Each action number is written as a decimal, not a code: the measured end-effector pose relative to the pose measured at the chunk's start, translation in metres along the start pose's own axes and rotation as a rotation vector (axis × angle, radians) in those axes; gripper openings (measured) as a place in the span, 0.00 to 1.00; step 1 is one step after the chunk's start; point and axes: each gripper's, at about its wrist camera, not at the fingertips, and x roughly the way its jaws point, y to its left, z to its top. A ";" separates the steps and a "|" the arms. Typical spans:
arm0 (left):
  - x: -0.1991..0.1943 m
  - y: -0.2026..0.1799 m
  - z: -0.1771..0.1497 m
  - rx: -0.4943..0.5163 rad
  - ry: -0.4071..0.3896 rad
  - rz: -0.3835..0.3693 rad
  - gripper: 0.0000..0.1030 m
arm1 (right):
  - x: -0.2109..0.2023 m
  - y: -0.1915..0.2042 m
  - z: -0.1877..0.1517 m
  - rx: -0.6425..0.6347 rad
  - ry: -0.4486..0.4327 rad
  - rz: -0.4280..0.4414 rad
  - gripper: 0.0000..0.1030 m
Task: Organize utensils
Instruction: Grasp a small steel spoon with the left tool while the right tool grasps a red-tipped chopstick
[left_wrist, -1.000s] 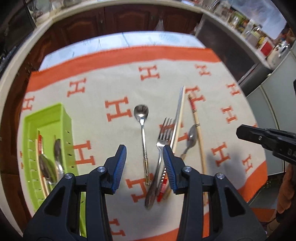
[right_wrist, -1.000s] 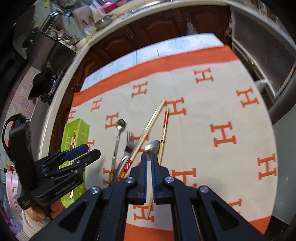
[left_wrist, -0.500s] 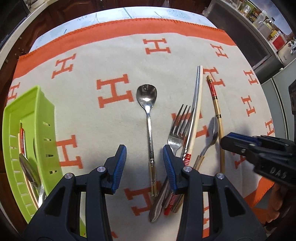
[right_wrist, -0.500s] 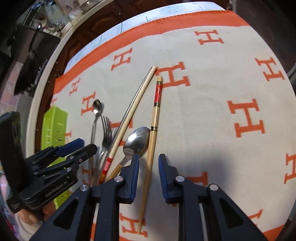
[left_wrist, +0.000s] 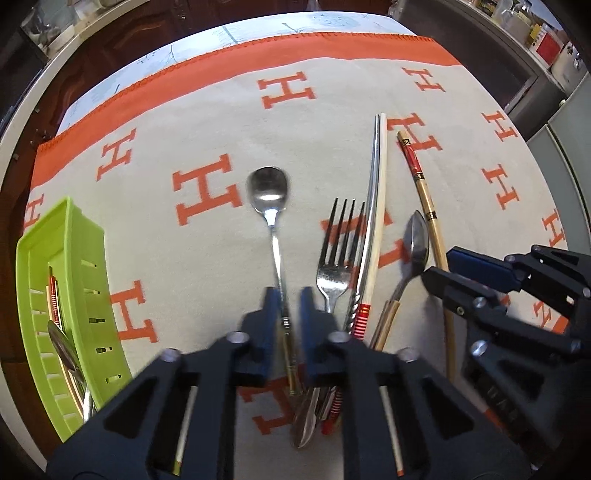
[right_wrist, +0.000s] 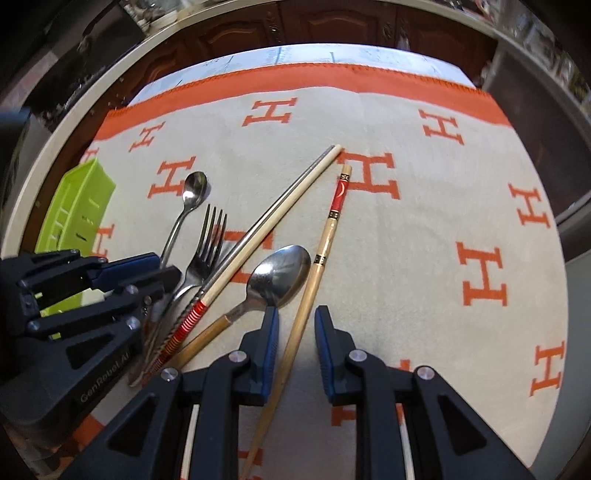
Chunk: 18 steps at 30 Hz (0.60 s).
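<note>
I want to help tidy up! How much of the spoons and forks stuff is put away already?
A few utensils already lie in the lime-green plastic tray. The left tongs straddle the long steel spoon; the right tongs straddle the red-tipped bamboo chopstick. Neither is lifted yet. The steel fork, other chopsticks and wood-handled spoon remain on the cloth.

A green slotted plastic tray (left_wrist: 62, 280) sits at nine o'clock on the orange-and-cream H-patterned cloth (left_wrist: 207, 122), holding utensils. At centre lies a long steel teaspoon (left_wrist: 271, 206); toward three o'clock follow a steel fork (left_wrist: 338, 254), paired chopsticks (left_wrist: 376, 206), a wooden-handled spoon (left_wrist: 415, 243), and a red-tipped bamboo chopstick (left_wrist: 424, 195).
</note>
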 end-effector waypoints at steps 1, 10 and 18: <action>0.000 -0.001 0.001 -0.003 -0.001 -0.002 0.03 | 0.000 0.002 0.000 -0.004 -0.002 -0.009 0.14; -0.011 0.033 -0.010 -0.173 -0.044 -0.133 0.02 | -0.001 -0.047 -0.005 0.249 0.004 0.231 0.06; -0.042 0.040 -0.030 -0.201 -0.107 -0.164 0.02 | -0.029 -0.047 -0.018 0.285 -0.062 0.322 0.06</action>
